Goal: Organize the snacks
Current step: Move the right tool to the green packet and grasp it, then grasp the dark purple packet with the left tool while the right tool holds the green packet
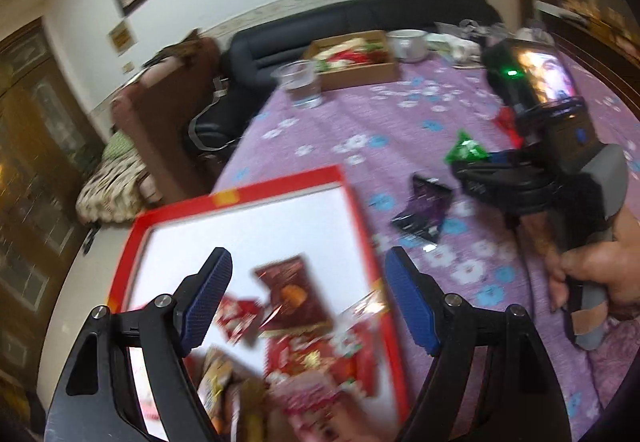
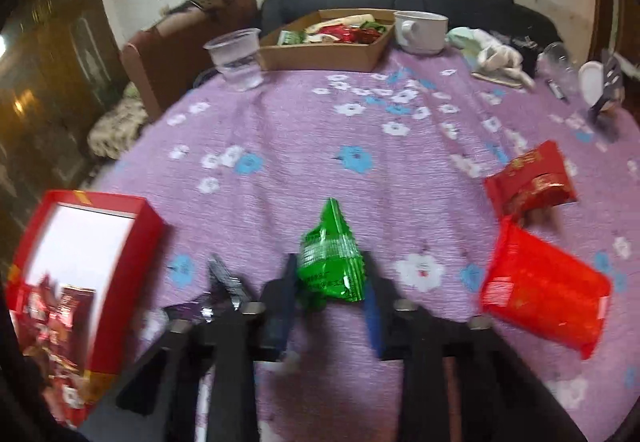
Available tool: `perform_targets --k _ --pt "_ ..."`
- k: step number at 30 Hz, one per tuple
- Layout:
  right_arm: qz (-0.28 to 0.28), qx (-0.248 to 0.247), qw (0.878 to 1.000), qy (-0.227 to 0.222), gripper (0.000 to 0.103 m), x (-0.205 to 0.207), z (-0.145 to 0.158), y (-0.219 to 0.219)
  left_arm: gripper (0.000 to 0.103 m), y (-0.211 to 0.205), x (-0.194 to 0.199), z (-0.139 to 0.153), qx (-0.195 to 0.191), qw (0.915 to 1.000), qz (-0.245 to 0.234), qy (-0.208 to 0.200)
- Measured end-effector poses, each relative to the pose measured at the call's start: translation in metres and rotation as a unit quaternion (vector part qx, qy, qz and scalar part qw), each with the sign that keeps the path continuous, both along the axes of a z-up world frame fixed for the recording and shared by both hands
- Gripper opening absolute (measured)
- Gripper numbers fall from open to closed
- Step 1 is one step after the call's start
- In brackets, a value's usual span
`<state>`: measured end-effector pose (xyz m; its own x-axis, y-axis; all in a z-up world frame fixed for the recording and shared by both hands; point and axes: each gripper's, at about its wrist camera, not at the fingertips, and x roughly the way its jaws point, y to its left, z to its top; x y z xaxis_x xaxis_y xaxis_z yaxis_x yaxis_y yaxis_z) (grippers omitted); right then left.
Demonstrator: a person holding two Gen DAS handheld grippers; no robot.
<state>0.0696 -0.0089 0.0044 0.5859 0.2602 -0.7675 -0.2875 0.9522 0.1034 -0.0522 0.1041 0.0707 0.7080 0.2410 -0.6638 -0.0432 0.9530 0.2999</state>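
There, the right tool (image 2: 330, 282) was clamped on the green packet (image 2: 332, 262), low on its body, just above the table (image 2: 320, 130). The left tool (image 1: 308, 298) stood apart and empty over the red box (image 1: 280, 186) of snacks. The packet looked light, crinkly and slick; a pinch across its flat middle seemed safest, gently, as the contents might crush. Its printing was too blurred to read.

Around the one red box (image 2: 120, 242), four loose snack packets lie on the bench: one green packet (image 2: 332, 262), one purple packet (image 2: 224, 282), two red packets (image 2: 532, 182) (image 2: 544, 290). Beyond it: one cardboard tray (image 2: 320, 58), one plastic cup (image 2: 236, 58), one white mug (image 2: 422, 30).
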Motion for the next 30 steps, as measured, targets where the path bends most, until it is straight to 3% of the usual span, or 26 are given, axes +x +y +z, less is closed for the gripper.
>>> perform_targets --k 3,6,10,16,20,23,25,28,30 --pt "-0.015 0.011 1.0 0.014 0.019 0.003 0.002 -0.013 0.079 -0.017 0.019 -0.002 0.008 0.9987 -0.045 0.021" --pt "-0.041 0.103 0.992 0.052 0.019 0.014 0.004 -0.043 0.079 -0.034 0.038 -0.011 0.016 0.9956 -0.079 0.048" --pt "-0.076 0.212 0.97 0.091 0.019 0.026 0.002 -0.086 0.079 -0.051 0.057 -0.026 0.011 0.9907 -0.109 0.08" --pt "-0.102 0.26 0.954 0.113 0.019 0.03 -0.003 -0.106 0.079 -0.058 0.085 -0.05 0.005 0.9849 -0.12 0.125" --pt "-0.091 0.261 0.954 0.117 0.019 0.031 -0.003 -0.1 0.077 -0.055 0.096 -0.057 -0.008 0.9831 -0.122 0.136" --pt "-0.089 0.263 0.954 0.116 0.019 0.032 -0.002 -0.098 0.063 -0.053 0.101 -0.058 -0.04 0.9803 -0.129 0.144" --pt "-0.089 0.266 0.953 0.116 0.019 0.032 -0.002 -0.097 0.046 -0.056 0.1 -0.058 -0.055 0.9781 -0.138 0.146" --pt "-0.088 0.267 0.953 0.112 0.019 0.032 -0.001 -0.098 0.026 -0.065 0.094 -0.058 -0.05 0.9756 -0.157 0.145" --pt "-0.084 0.27 0.953 0.111 0.02 0.031 0.0 -0.097 0.023 -0.072 0.09 -0.057 -0.031 0.977 -0.158 0.14"
